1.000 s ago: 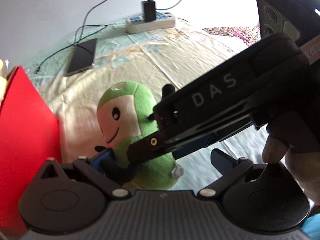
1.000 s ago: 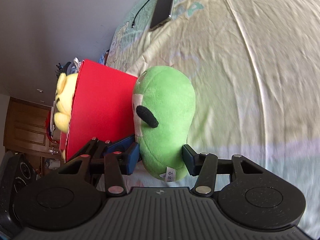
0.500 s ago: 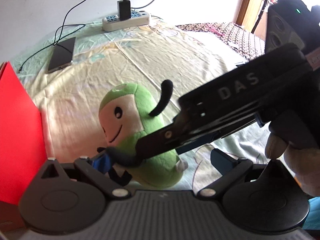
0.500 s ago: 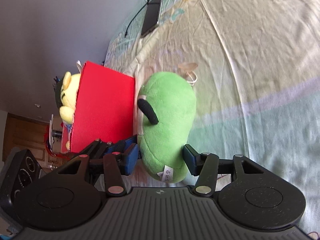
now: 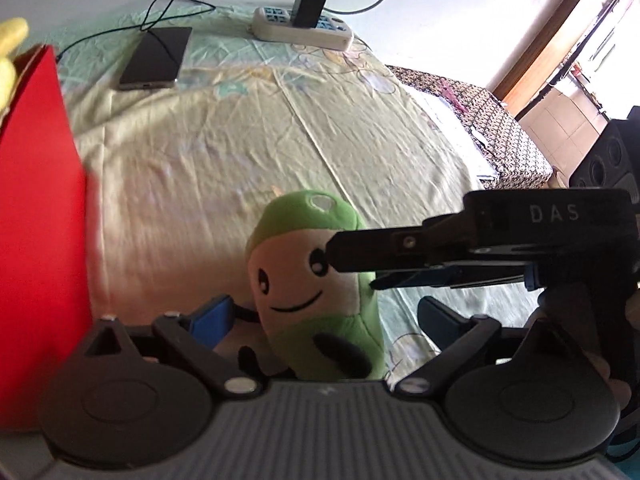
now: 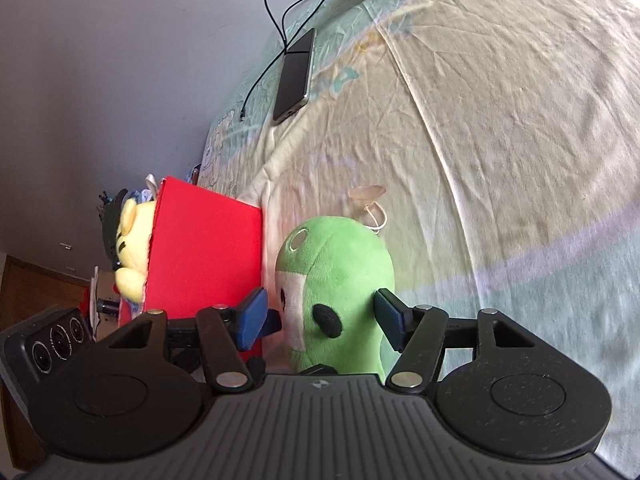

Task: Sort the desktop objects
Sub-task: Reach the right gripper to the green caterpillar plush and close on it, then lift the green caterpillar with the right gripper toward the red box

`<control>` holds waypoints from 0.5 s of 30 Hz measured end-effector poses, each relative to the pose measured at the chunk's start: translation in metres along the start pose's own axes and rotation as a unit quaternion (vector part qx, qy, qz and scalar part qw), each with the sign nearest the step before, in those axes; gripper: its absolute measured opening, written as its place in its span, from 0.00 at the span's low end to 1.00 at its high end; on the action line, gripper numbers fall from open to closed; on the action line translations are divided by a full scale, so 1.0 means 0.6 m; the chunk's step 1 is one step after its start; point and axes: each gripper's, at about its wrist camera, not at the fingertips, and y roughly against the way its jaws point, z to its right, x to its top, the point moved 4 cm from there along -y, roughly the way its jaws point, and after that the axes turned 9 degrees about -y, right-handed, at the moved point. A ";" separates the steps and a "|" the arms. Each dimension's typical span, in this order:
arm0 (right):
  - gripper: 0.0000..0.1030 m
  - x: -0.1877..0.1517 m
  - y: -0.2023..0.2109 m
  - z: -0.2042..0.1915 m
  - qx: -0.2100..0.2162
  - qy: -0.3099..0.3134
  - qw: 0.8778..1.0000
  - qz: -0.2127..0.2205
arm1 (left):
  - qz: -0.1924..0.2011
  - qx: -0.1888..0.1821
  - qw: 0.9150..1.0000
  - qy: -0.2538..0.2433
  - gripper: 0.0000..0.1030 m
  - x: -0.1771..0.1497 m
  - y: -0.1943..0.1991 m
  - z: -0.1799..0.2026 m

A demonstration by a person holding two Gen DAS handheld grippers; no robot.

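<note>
A green plush toy [image 5: 312, 292] with a cream smiling face stands upright on the pale sheet [image 5: 240, 168], beside a red box [image 5: 36, 240]. My left gripper [image 5: 324, 316] is open, one blue pad on each side of the toy. My right gripper [image 5: 354, 266] reaches in from the right across the toy's face. In the right wrist view the green plush toy [image 6: 340, 280] fills the gap of the right gripper [image 6: 320, 316], whose pads press its sides. The red box [image 6: 208, 256] holds a yellow plush [image 6: 132, 248].
A phone [image 5: 156, 58] on a cable and a white power strip [image 5: 304, 32] with a charger lie at the far edge by the wall. A clear suction cup [image 6: 366, 194] on a string lies behind the toy. A patterned cloth [image 5: 480, 120] covers the right side.
The toy has turned upright with its face toward the left camera and sits more centrally between the left fingers. The right gripper moved with it and now lies level across its face.
</note>
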 end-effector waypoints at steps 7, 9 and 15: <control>0.61 0.003 -0.012 0.018 -0.012 -0.025 1.000 -0.006 | -0.024 -0.019 0.999 0.034 0.72 0.000 -0.034 -0.013; 0.62 0.001 -0.014 0.017 -0.013 -0.026 1.000 -0.008 | -0.024 -0.022 0.999 0.041 0.72 -0.001 -0.035 -0.015; 0.63 -0.010 -0.026 0.014 -0.009 -0.031 0.999 -0.023 | -0.028 -0.019 0.998 0.047 0.71 -0.008 -0.038 -0.018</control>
